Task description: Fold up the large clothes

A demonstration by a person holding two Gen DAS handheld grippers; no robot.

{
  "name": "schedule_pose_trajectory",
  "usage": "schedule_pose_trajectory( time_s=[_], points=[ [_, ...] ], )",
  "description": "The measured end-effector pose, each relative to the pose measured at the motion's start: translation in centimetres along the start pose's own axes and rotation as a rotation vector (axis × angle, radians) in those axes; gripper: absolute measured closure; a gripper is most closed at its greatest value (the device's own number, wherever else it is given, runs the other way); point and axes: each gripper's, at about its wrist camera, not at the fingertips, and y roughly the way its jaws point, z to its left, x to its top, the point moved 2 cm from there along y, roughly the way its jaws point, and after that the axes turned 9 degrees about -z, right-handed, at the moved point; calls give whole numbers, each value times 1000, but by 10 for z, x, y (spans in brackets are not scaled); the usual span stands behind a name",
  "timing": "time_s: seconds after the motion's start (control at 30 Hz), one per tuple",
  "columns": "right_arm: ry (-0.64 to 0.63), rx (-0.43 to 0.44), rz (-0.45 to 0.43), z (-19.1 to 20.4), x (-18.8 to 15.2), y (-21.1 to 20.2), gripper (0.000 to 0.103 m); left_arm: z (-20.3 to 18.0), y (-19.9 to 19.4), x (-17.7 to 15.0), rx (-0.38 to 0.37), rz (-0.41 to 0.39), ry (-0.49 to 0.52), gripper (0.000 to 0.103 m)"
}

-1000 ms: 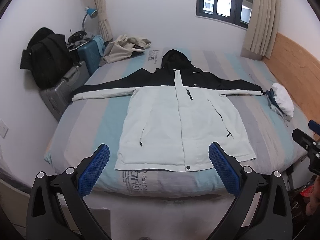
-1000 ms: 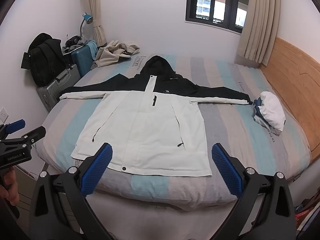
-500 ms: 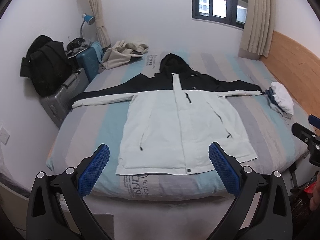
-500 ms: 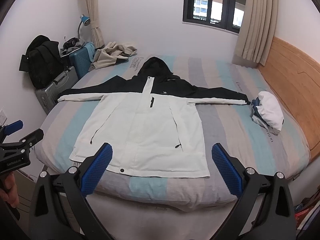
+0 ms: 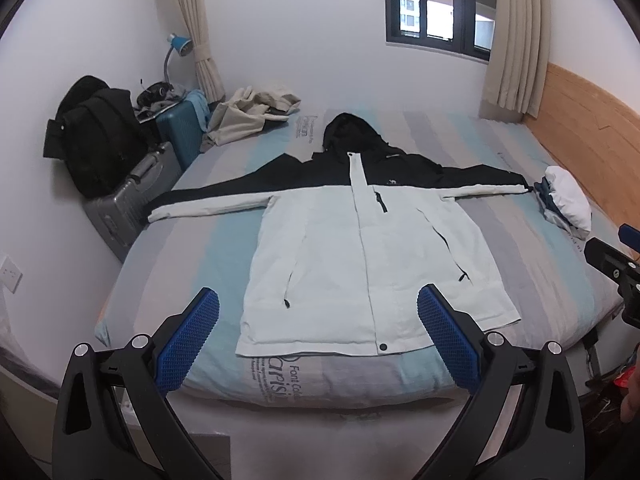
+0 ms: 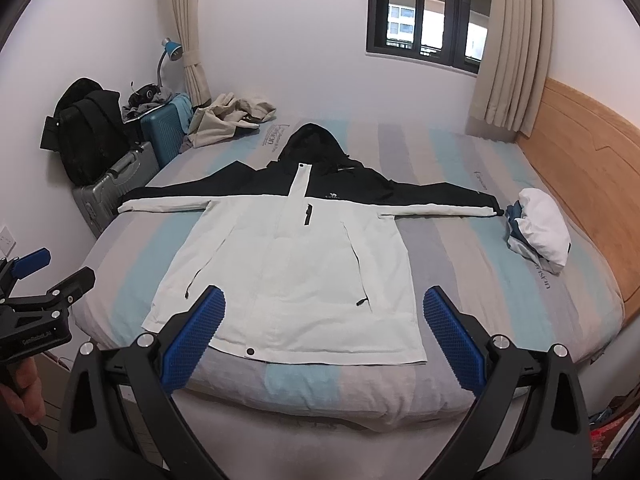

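Both of my views have tipped up a little since a second ago, so the jacket sits lower in each and more of the window shows. My left hand-held gripper hangs over the foot of the bed with its two blue fingers wide apart, clamped on nothing. My right hand-held gripper does the same, apart and empty. One jacket lies flat on the bed, front up, both sleeves spread, hood toward the far wall. Two suitcases stand by the left wall: a grey suitcase with a black backpack on it, and a blue suitcase with clothes heaped on top. One rolled white bundle lies near the right sleeve cuff.
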Motion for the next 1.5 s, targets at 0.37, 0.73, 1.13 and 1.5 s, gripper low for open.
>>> schedule_pose_trajectory(
  time_s=[0.37,0.73,1.13,1.5],
  points=[
    [-2,13,0,1,4,0,7,-3,0,-1,17,-8,1,6],
    [-11,6,-6,6,3,-1,7,-4,0,-2,6,-5,0,6],
    [-7,5,-7,4,2,-1,7,4,6,1,1,3,-7,6],
    [-5,-7,14,16,14,1,7,24,15,7,-26,29,-24,6]
  ],
)
